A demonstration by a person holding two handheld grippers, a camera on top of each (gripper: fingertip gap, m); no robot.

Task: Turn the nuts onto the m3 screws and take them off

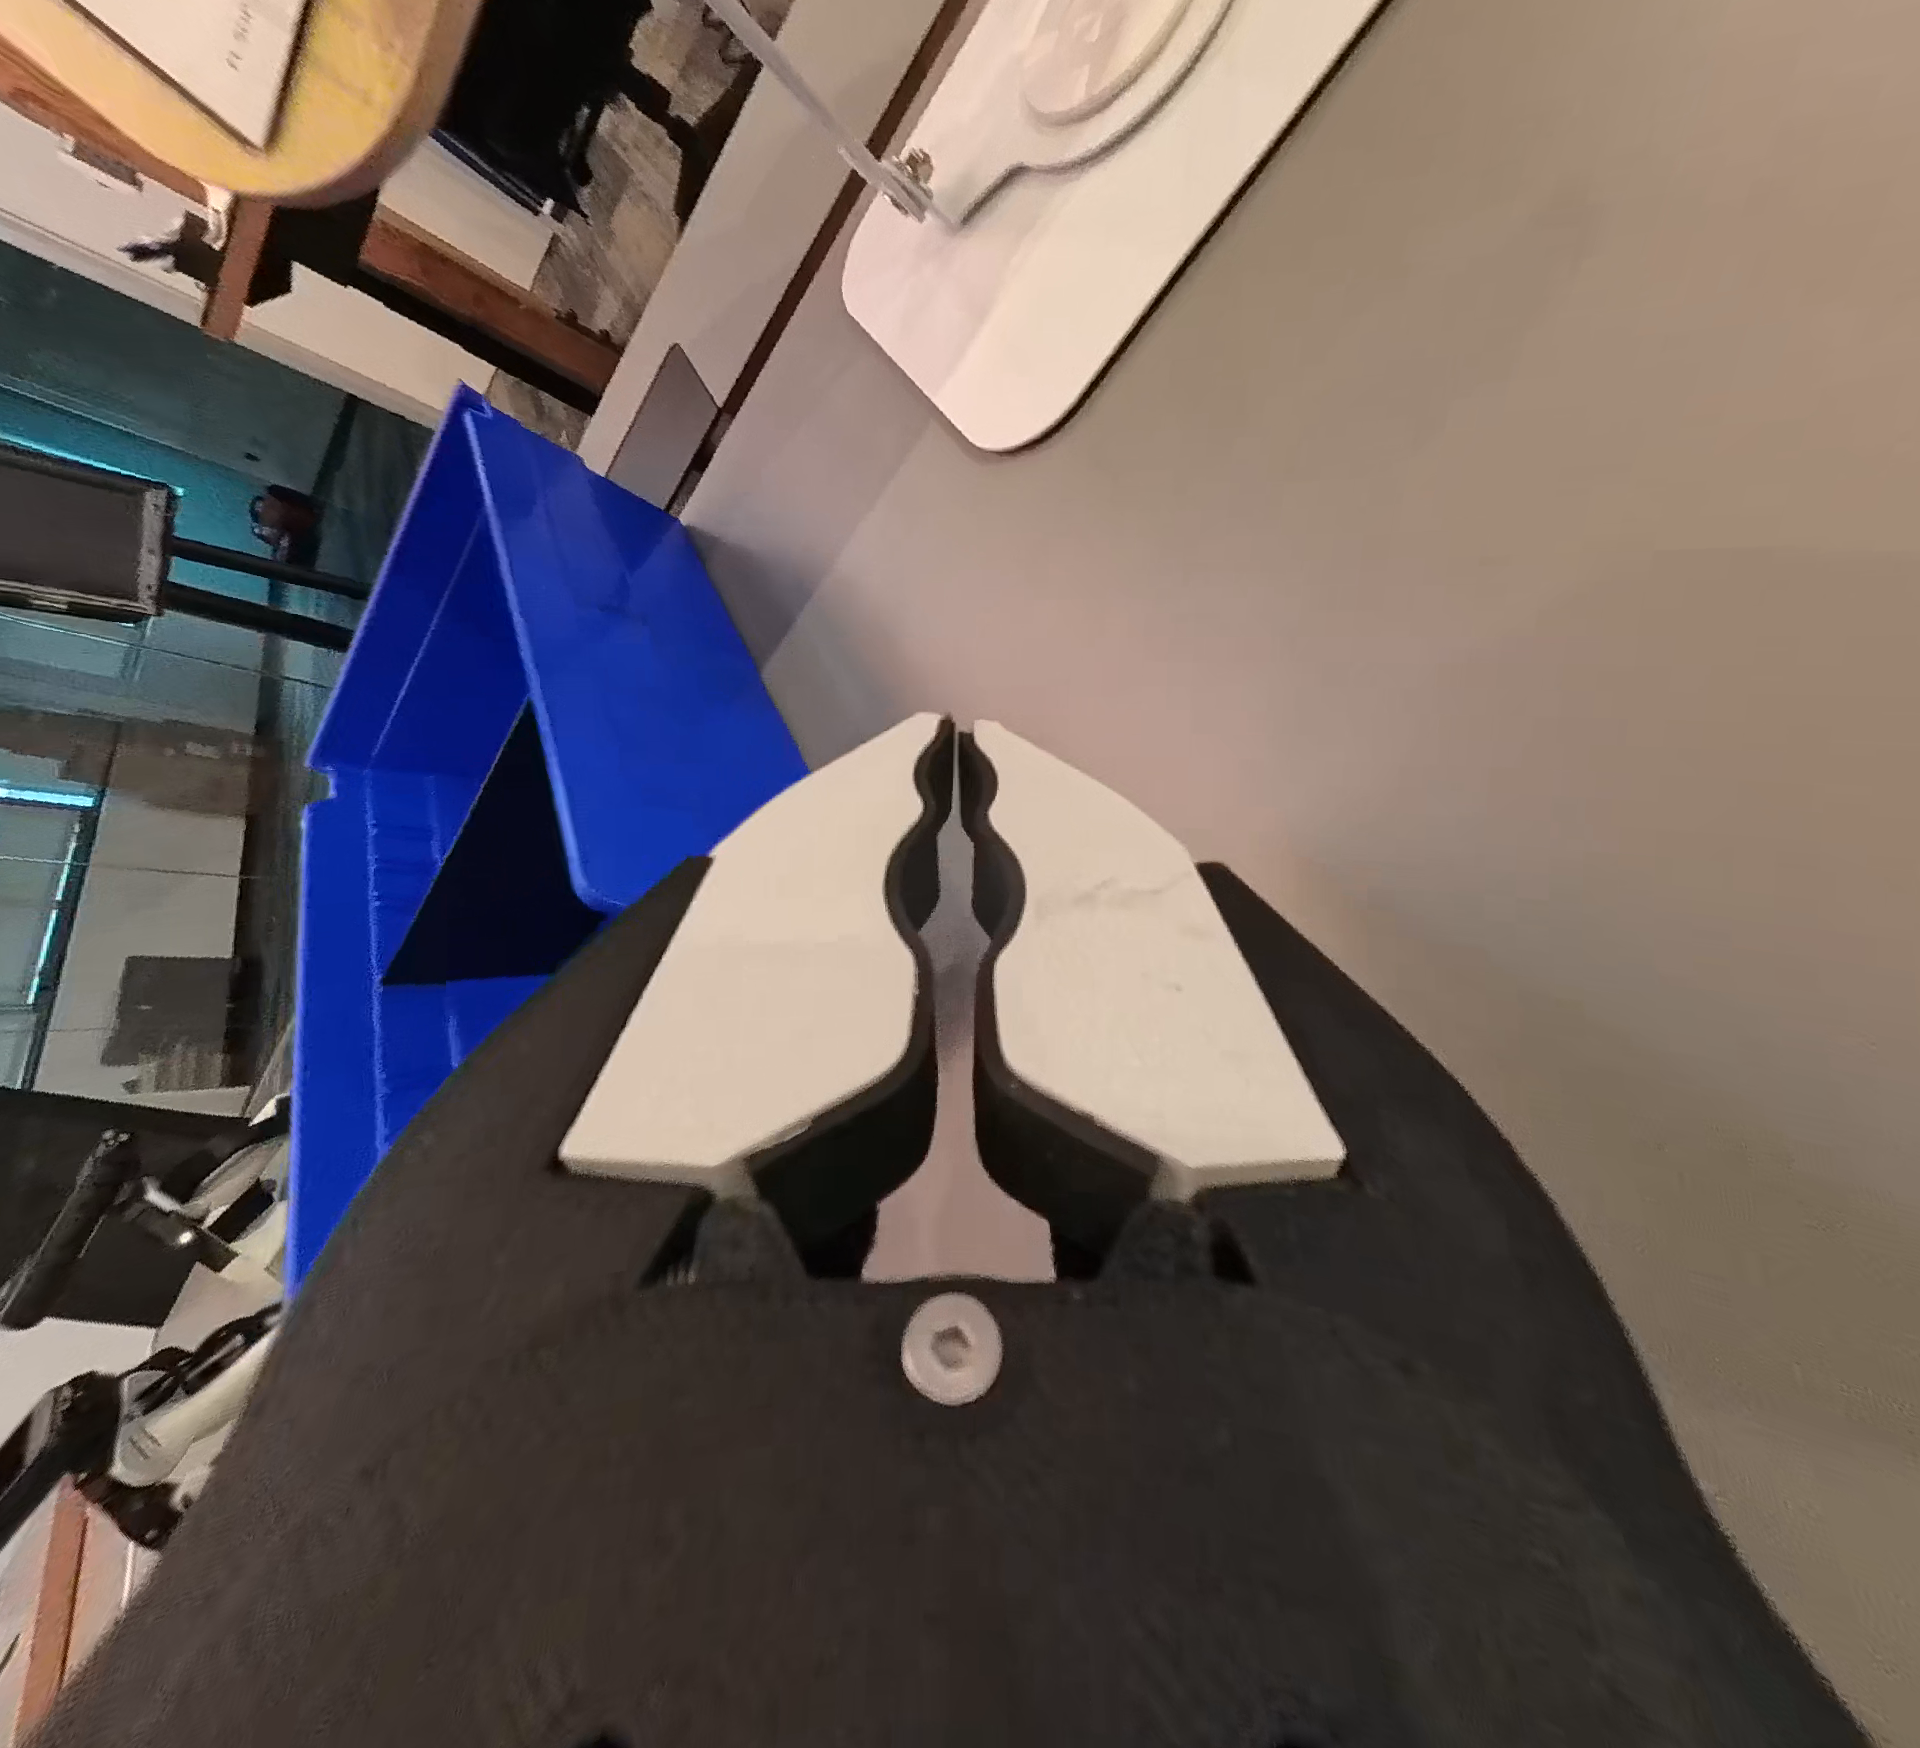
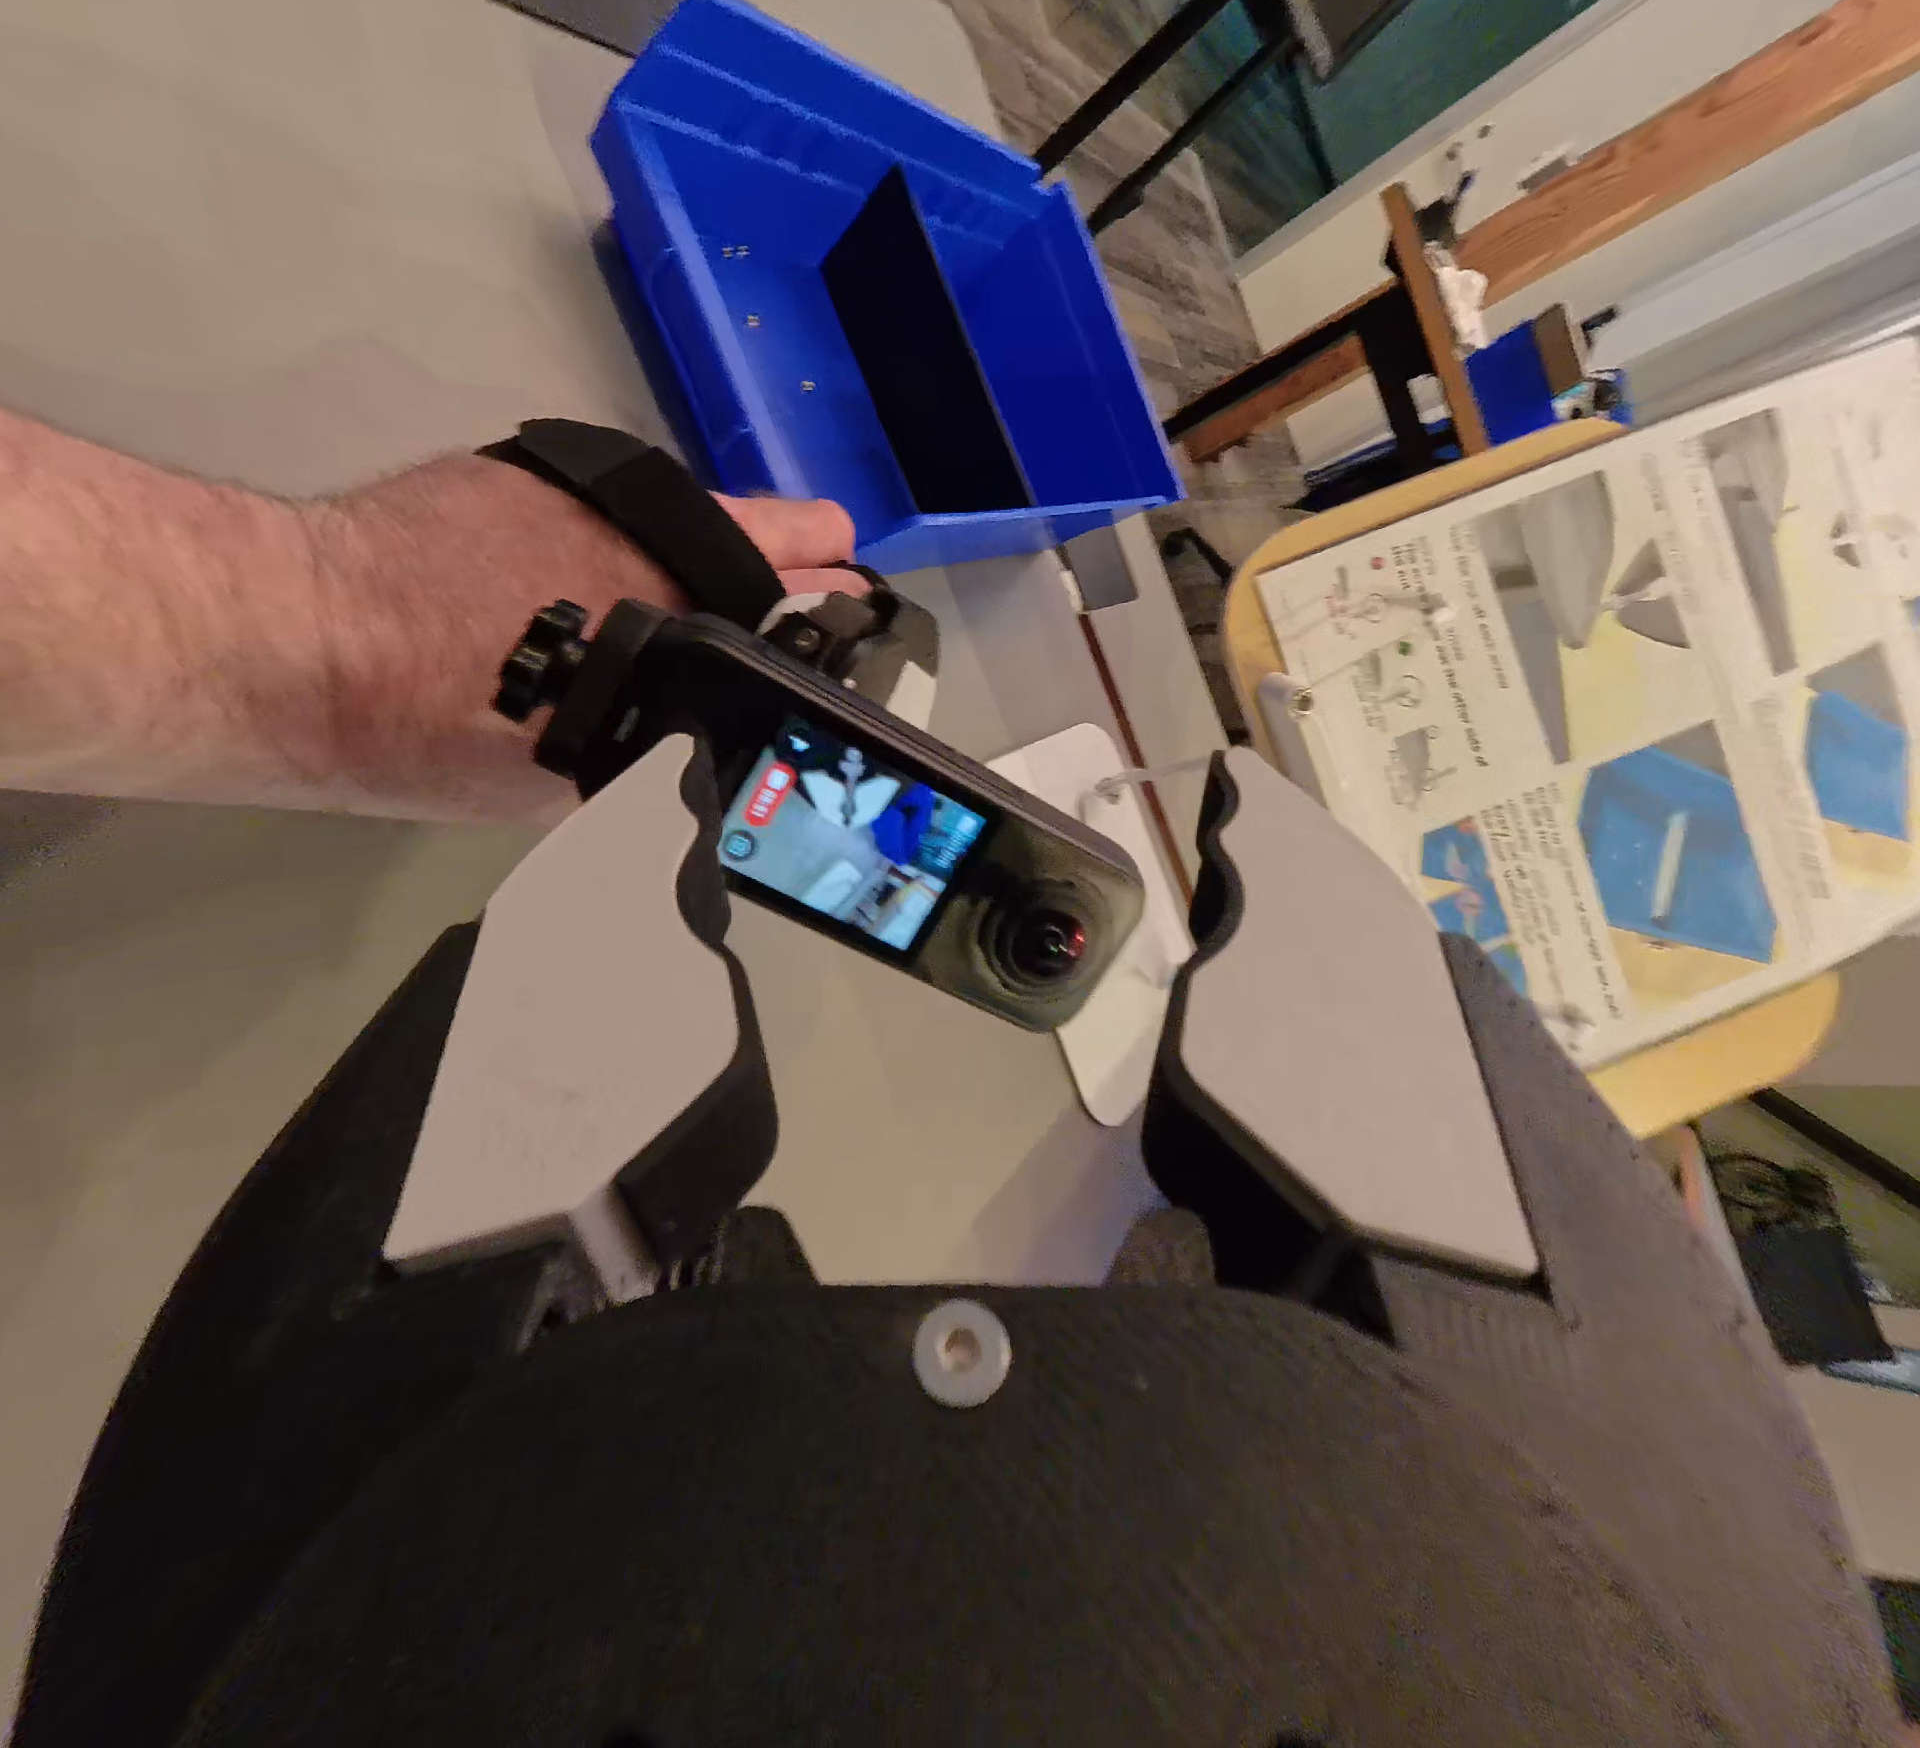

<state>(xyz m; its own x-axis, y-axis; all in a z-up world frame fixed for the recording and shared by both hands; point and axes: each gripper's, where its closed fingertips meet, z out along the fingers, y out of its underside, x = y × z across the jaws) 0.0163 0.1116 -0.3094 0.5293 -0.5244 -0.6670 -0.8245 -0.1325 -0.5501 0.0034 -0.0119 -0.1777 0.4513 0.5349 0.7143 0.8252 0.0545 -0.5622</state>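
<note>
Both grippers are mine: my left gripper [image 1: 954, 730] is closed on nothing, my right gripper [image 2: 951, 799] wide open and empty. Past them sits a blue bin [image 2: 727, 171] on the table [image 1: 1455, 555].

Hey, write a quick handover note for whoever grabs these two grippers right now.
Left gripper: shut, tips together, nothing visible between them, hovering over the grey table.
Right gripper: open, empty.
Blue bin: on the table by the far edge, black divider inside; a few small metal parts lie in one compartment, too small to tell nuts from screws.
White board: holds a thin white arm with a screw and nut at its end.
Done: cannot tell.
Left: neither gripper is on the hardware yet; nut turning remains.
</note>
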